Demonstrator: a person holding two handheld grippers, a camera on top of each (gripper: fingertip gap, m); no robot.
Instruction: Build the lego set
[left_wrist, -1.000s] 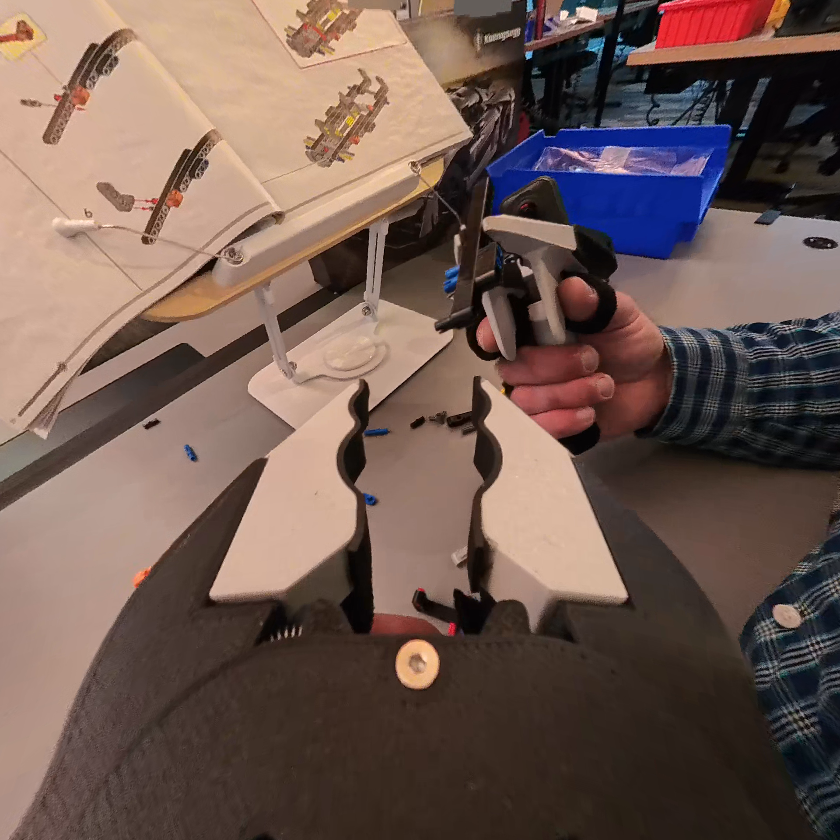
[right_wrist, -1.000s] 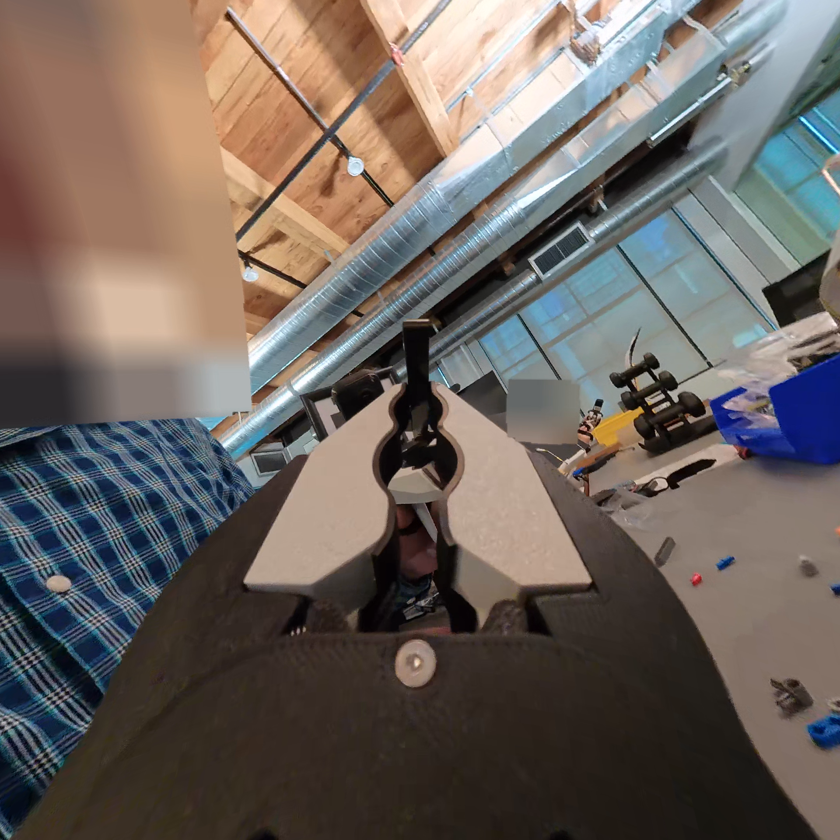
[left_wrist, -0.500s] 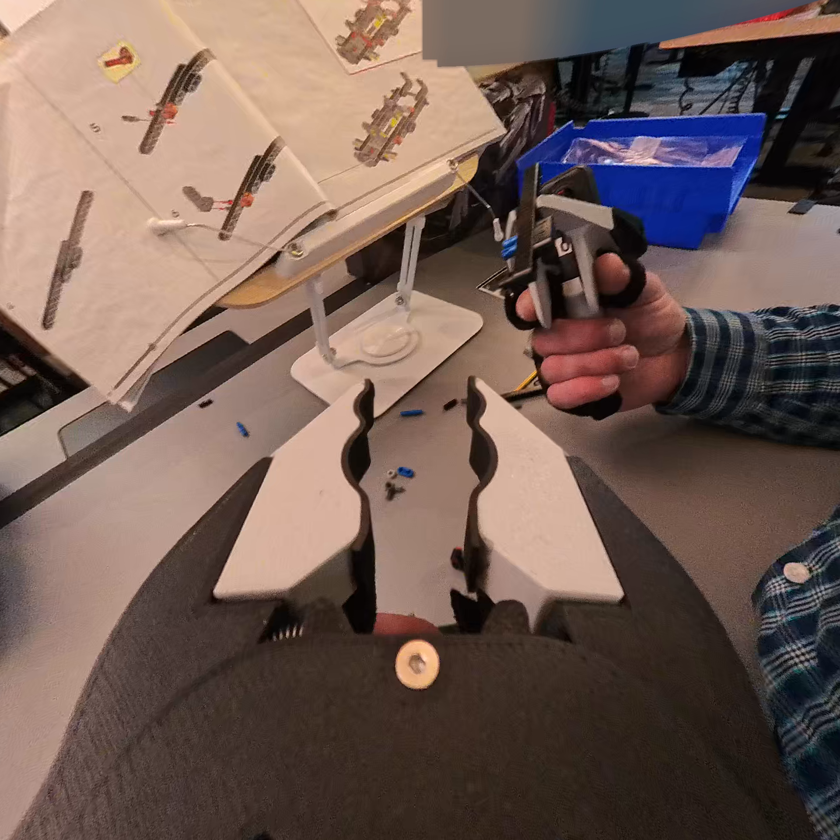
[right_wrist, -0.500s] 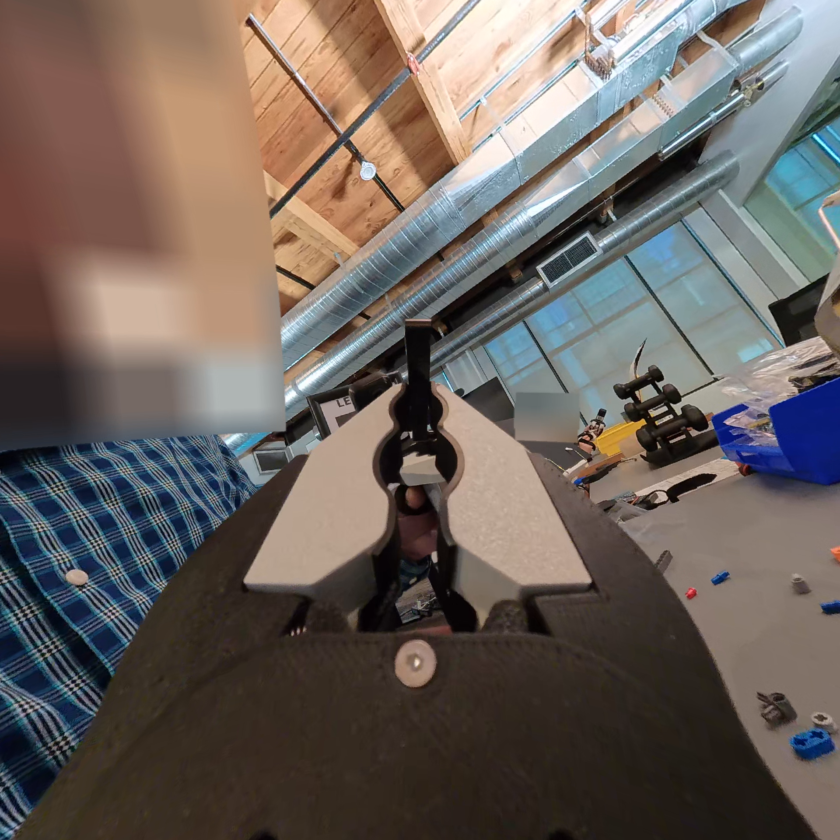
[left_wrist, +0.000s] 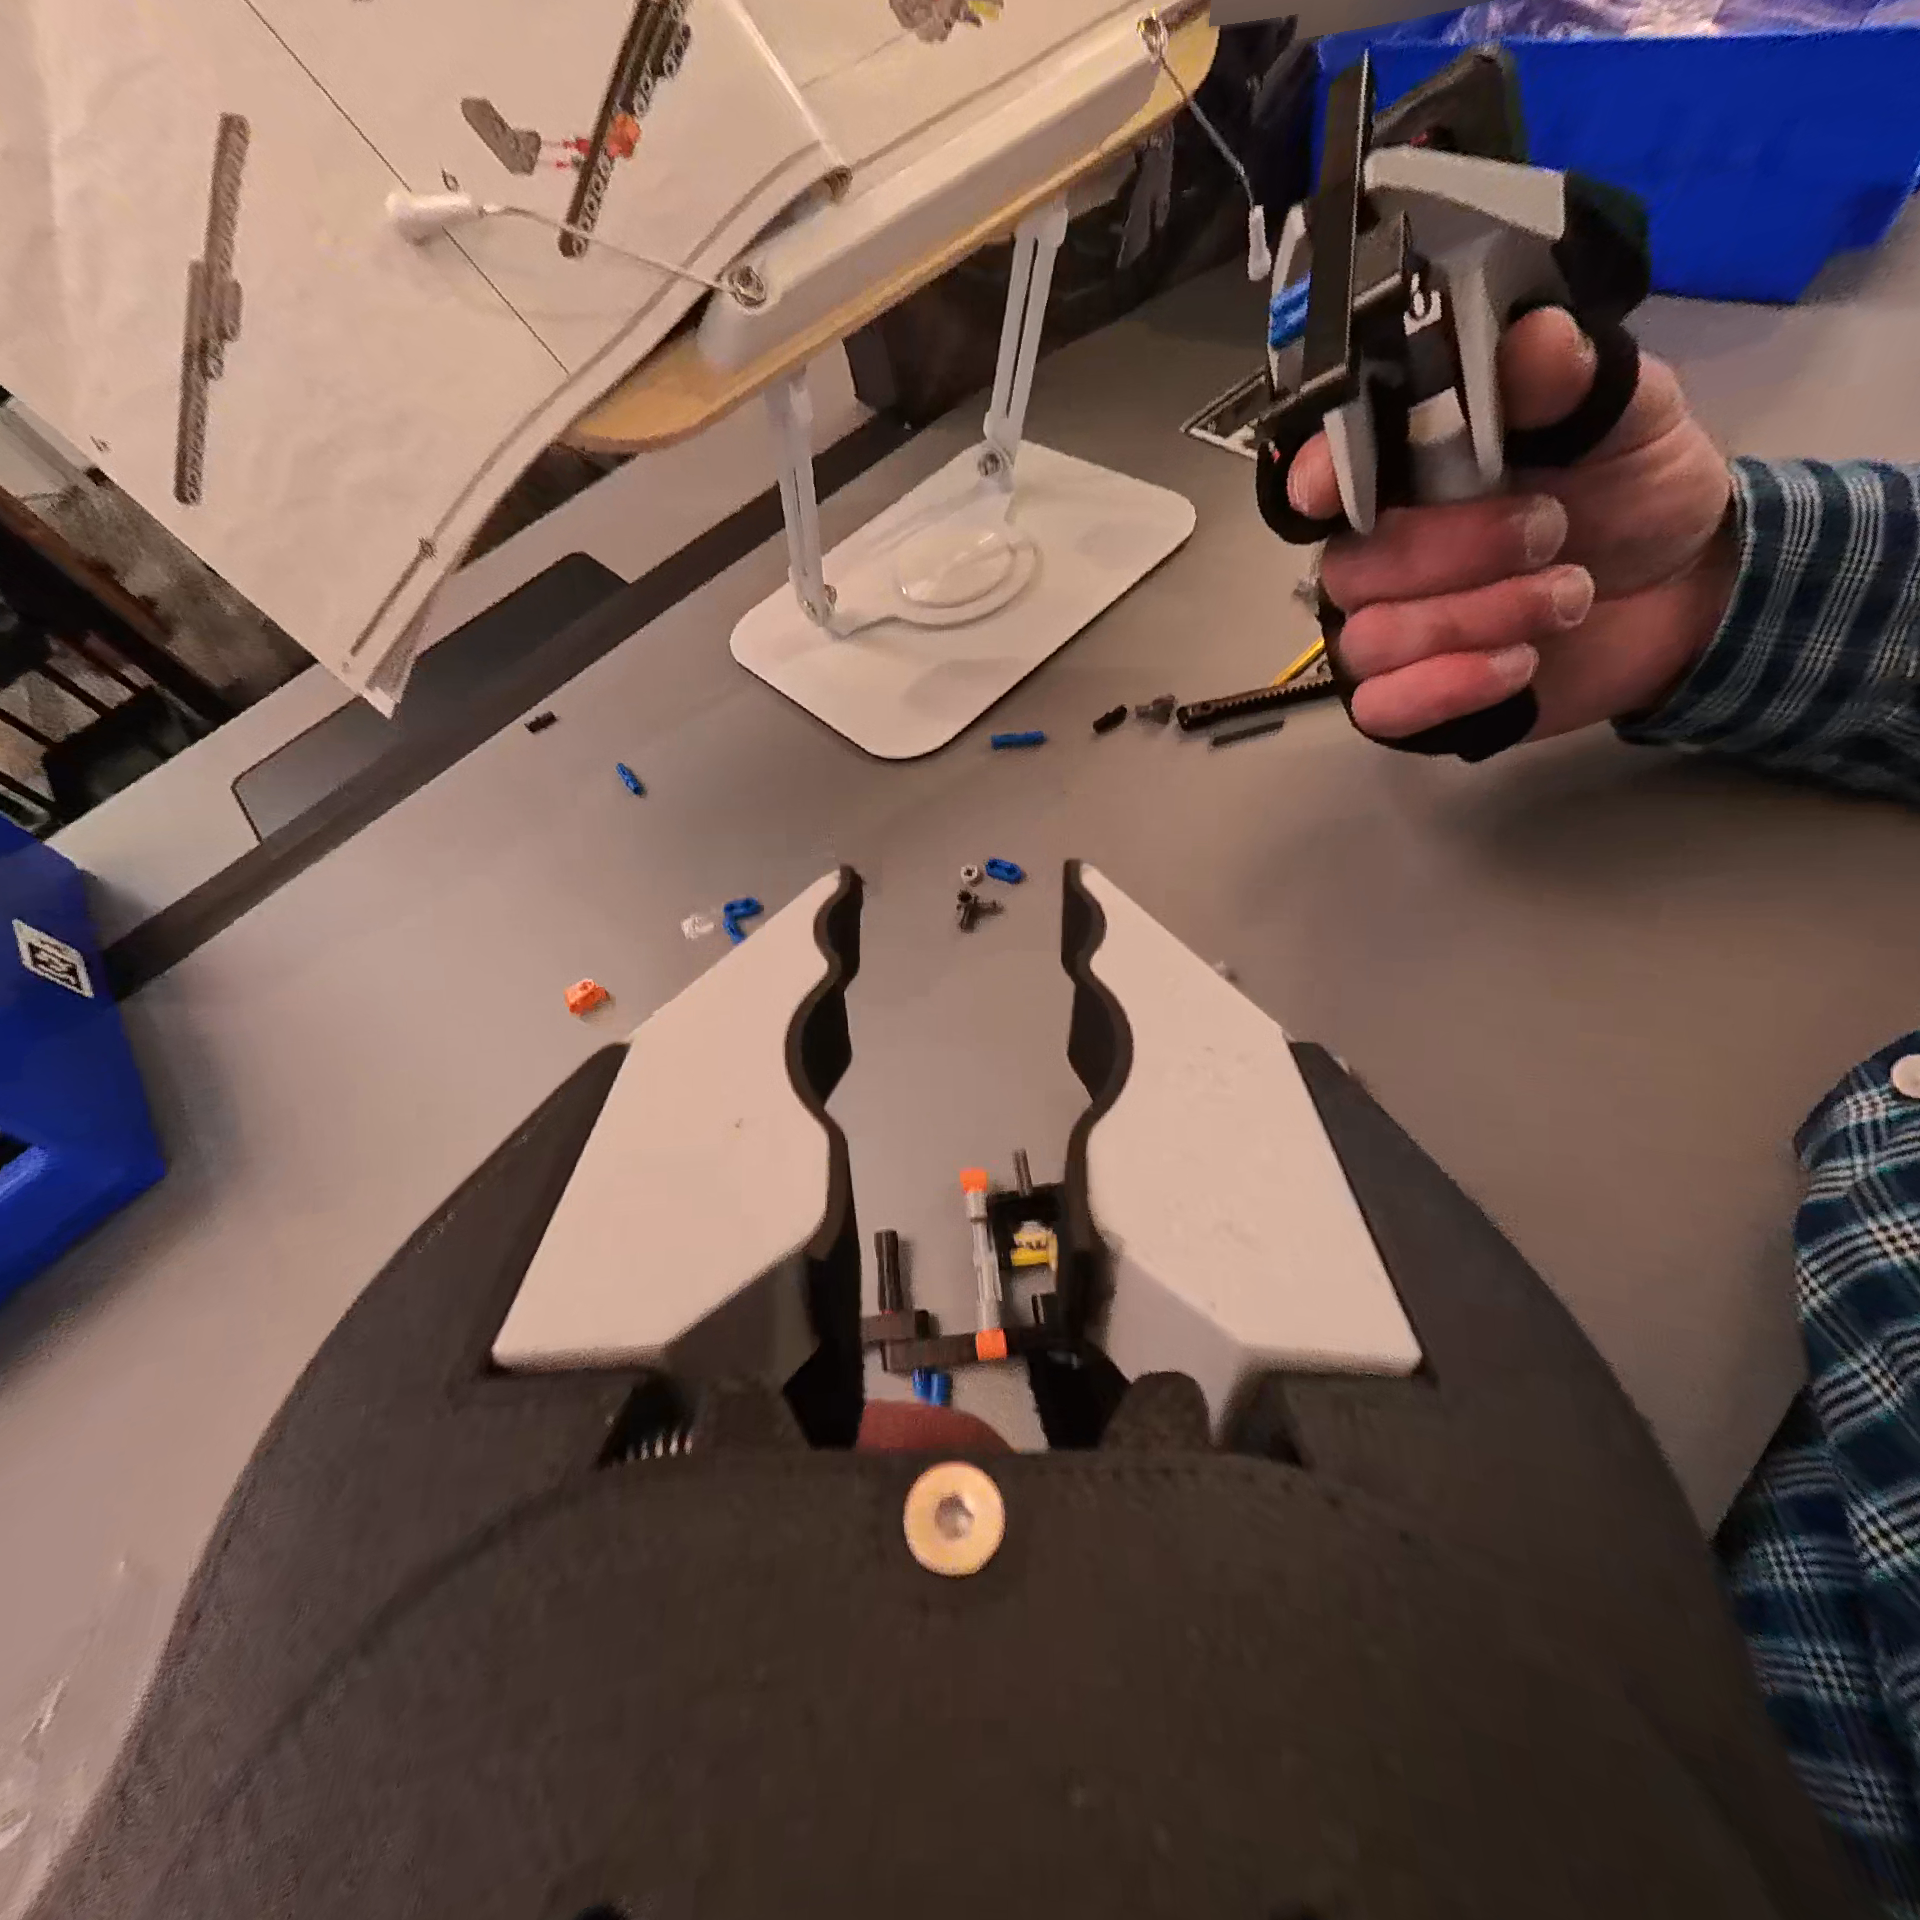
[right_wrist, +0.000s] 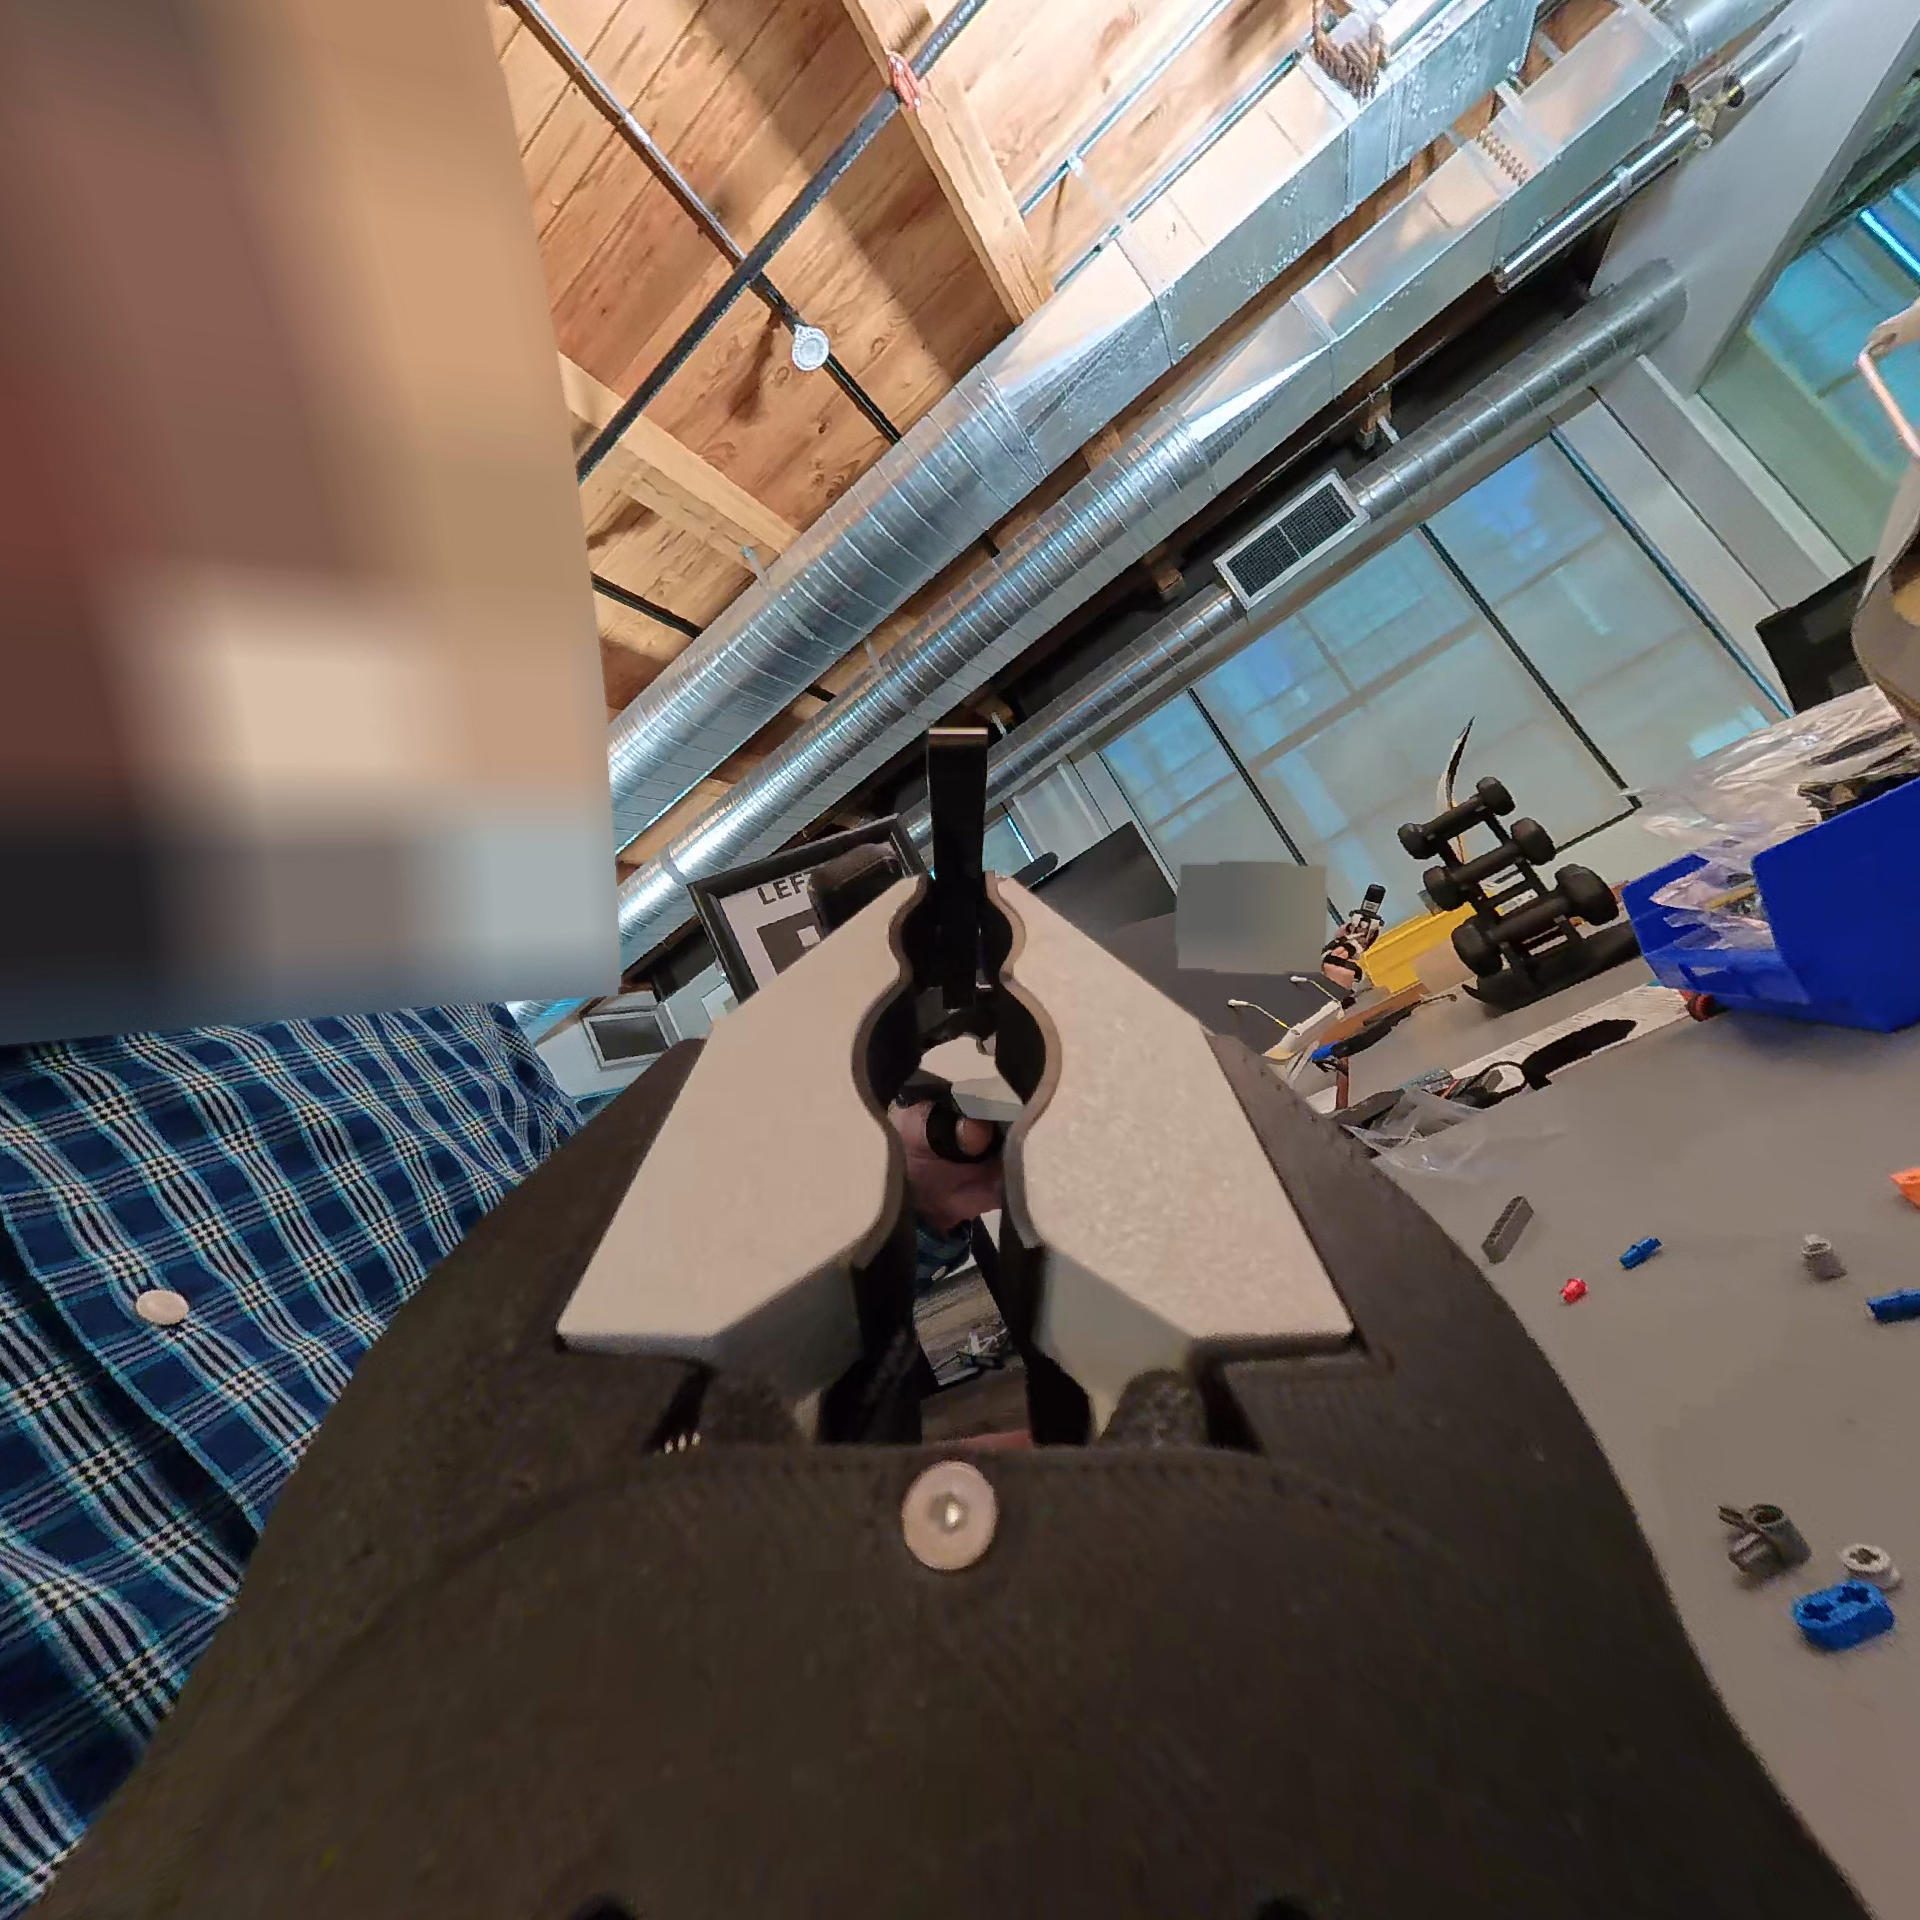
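Two grippers are in my hands, and they stand quite differently. My left gripper (left_wrist: 961, 883) hovers over the grey table (left_wrist: 1455, 935) with its fingers spread wide and nothing between them. Through the gap, low down near the gripper's base, I see a small lego sub-assembly (left_wrist: 977, 1288) lying on the table (black pieces, a pale axle with orange ends, a bit of yellow). Loose lego pieces (left_wrist: 977, 902) are scattered just past my fingertips, blue, black and grey, with an orange piece (left_wrist: 585, 995) off to the left. Farther off, a black toothed bar (left_wrist: 1252, 704) lies near the white base of the book stand (left_wrist: 966, 613), which props up the open instruction booklet (left_wrist: 416, 208).

My right gripper (right_wrist: 958, 904) is raised off the table and tilted up toward the ceiling, its fingers pressed together on a long black beam (right_wrist: 956, 821) that sticks out past the tips. From the left wrist view, the same black beam (left_wrist: 1345, 208) stands nearly upright in that right gripper (left_wrist: 1340, 312), well above the table, in front of a blue bin (left_wrist: 1766, 156).
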